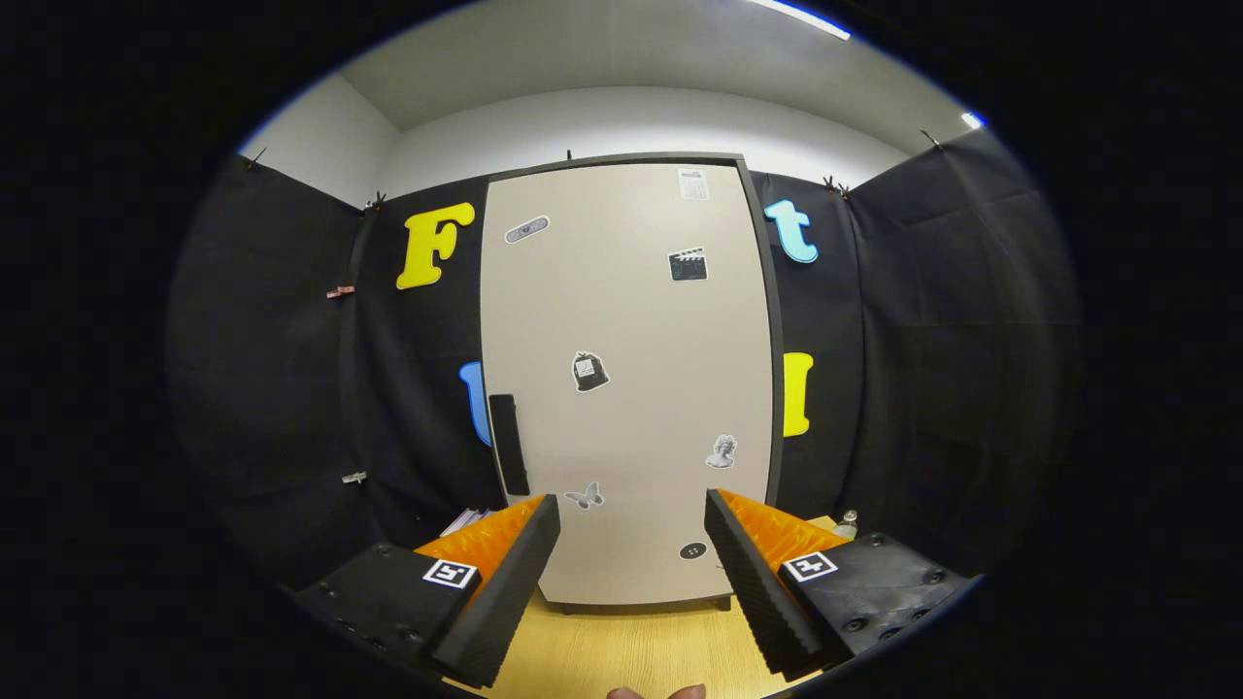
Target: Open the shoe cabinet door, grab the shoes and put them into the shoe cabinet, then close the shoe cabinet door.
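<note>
Facing the shoe cabinet (626, 383) head-on, the gripper (631, 568) hangs with its fingers spread wide and nothing between them. Cabinet door (641, 320) is shut, flush in its dark frame, standing upright on a wooden floor (621, 650) beyond the fingertips. A dark vertical handle (508, 444) sits along the door's left edge, low down, just ahead of the left finger (505, 582) and apart from it. Several small stickers (589, 371) are scattered over the door face. Black cloth (923, 340) hangs on both sides of the cabinet. Fingertips of a person's hand (658, 692) show below the gripper. Shoes cannot be located.
</note>
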Motion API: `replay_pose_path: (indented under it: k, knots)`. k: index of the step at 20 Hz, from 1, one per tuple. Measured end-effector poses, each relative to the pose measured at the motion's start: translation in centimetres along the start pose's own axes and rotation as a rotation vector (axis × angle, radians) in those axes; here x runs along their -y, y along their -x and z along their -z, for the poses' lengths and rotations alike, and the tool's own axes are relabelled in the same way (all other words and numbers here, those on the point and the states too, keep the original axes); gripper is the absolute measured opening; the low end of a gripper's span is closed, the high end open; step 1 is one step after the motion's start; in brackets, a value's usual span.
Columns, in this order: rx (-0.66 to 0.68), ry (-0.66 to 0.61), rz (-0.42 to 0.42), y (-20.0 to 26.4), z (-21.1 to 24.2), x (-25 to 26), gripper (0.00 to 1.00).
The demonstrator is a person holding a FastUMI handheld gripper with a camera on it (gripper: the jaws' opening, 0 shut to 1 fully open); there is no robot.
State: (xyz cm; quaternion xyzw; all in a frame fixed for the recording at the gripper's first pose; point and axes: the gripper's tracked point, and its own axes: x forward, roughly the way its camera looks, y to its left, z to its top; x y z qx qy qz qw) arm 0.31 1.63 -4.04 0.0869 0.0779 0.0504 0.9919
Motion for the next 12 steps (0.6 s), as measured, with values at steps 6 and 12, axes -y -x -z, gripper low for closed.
replay_pose_path:
  k: [6,12]
  knots:
    - [-0.001,-0.002,0.002,-0.19,0.03,0.15,0.98]
    - [0.000,-0.002,-0.002,-0.27,-0.10,-0.04,0.98]
